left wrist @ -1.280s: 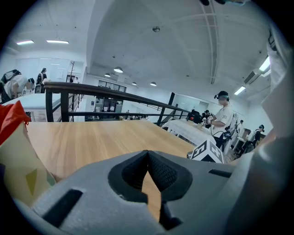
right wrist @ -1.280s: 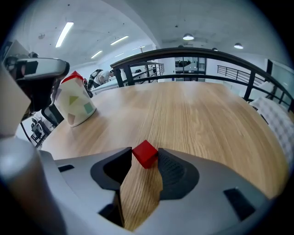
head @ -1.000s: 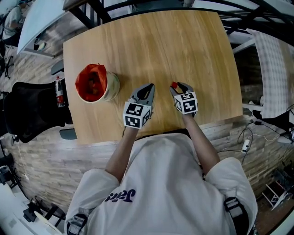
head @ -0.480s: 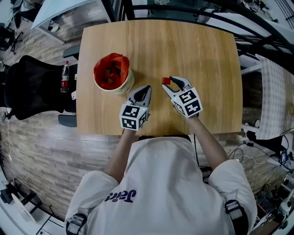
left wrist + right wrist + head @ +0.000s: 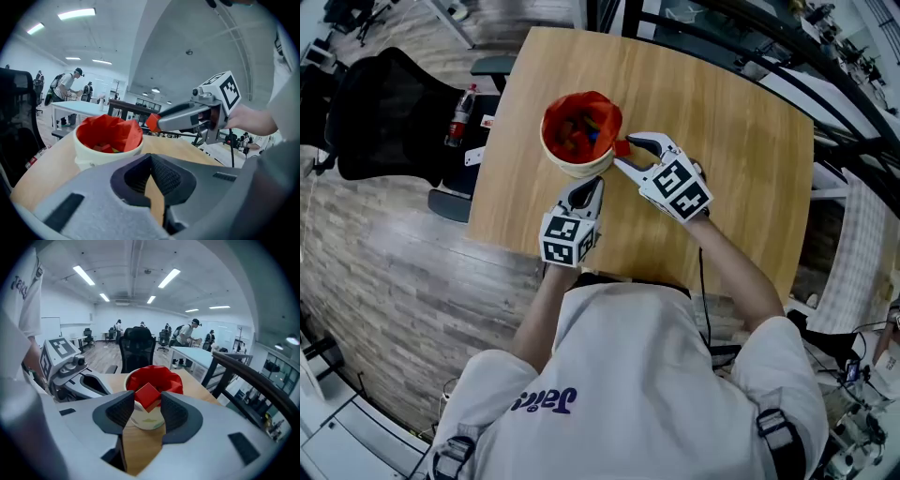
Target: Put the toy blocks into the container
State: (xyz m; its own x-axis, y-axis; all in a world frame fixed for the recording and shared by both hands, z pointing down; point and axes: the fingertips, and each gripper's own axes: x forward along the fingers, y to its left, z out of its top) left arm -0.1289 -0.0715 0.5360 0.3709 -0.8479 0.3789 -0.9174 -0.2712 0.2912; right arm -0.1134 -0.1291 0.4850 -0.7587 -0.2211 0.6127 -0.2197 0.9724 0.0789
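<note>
Over by the left edge of the desk (image 5: 722, 122), my right tongs (image 5: 626, 154) are clamped on the red block (image 5: 622, 147), which hangs in the air just at the rim of the container (image 5: 574, 169). A second ago that block was low over the near middle of the desk, well apart from the container; I have lifted it and swung it across. My left tongs (image 5: 590, 185) have come along too and are closed on nothing, tips just short of the container's near wall. Other blocks (image 5: 581, 127) already lie inside on the red liner (image 5: 598, 101). I judge the carry nearly done: a little further over the opening, then let go. I see no more blocks out on the desk, so this may be the last.
</note>
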